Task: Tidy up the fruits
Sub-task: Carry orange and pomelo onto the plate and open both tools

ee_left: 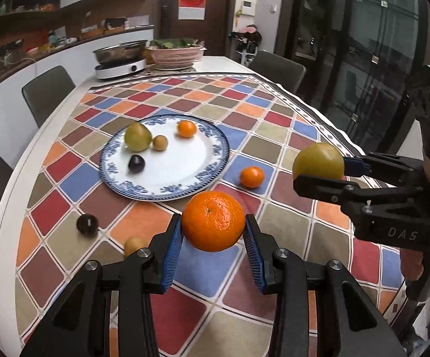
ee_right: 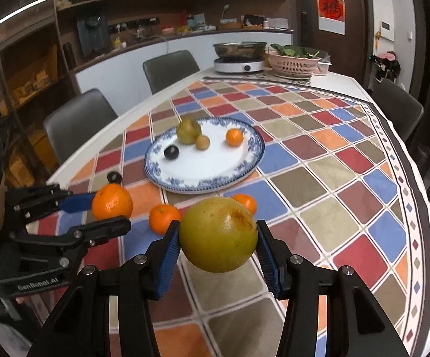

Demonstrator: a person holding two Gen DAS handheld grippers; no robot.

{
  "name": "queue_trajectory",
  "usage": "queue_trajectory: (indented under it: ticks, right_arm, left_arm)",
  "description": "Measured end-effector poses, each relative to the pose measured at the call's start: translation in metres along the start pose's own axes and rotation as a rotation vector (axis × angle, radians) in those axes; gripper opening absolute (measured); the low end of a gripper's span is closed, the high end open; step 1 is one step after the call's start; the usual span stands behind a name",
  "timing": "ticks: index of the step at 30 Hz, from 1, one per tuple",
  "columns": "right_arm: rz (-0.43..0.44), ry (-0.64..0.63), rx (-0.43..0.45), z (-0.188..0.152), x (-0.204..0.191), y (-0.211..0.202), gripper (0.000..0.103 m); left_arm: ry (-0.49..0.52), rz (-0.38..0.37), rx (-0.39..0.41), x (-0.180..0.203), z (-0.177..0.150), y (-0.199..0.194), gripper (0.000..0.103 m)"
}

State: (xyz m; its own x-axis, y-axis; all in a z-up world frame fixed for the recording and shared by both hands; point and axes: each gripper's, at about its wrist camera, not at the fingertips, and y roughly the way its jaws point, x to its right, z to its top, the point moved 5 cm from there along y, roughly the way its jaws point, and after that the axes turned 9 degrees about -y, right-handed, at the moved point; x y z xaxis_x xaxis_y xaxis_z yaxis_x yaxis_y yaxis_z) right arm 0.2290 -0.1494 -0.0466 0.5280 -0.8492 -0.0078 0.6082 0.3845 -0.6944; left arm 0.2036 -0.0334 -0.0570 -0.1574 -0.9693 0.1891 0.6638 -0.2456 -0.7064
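My left gripper (ee_left: 213,218) is shut on a large orange (ee_left: 213,221), held above the checked tablecloth. My right gripper (ee_right: 218,226) is shut on a yellow-green pear (ee_right: 219,235), also off the table. Each gripper shows in the other view, the right gripper (ee_left: 319,169) at the right and the left gripper (ee_right: 111,211) at the left. Ahead lies a blue-rimmed plate (ee_left: 185,163) with a green pear (ee_left: 137,136), a small yellow fruit (ee_left: 160,142), a small orange (ee_left: 186,128) and a dark plum (ee_left: 136,163).
Loose on the cloth lie a small orange (ee_left: 252,176), a dark plum (ee_left: 87,224), a small yellow fruit (ee_left: 134,245) and another small orange (ee_right: 164,218). A cooker with a pan (ee_left: 119,67) and a pink basket (ee_left: 175,55) stand at the far end. Chairs (ee_left: 47,92) ring the table.
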Motion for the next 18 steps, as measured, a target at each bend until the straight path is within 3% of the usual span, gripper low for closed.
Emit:
queue_trajectory:
  ticks: [18]
  right_arm:
    - [0.013,-0.003,0.020,0.065,-0.006,0.023,0.050]
  left_arm:
    - [-0.010,0.047,0.062,-0.040,0.051,0.007,0.040]
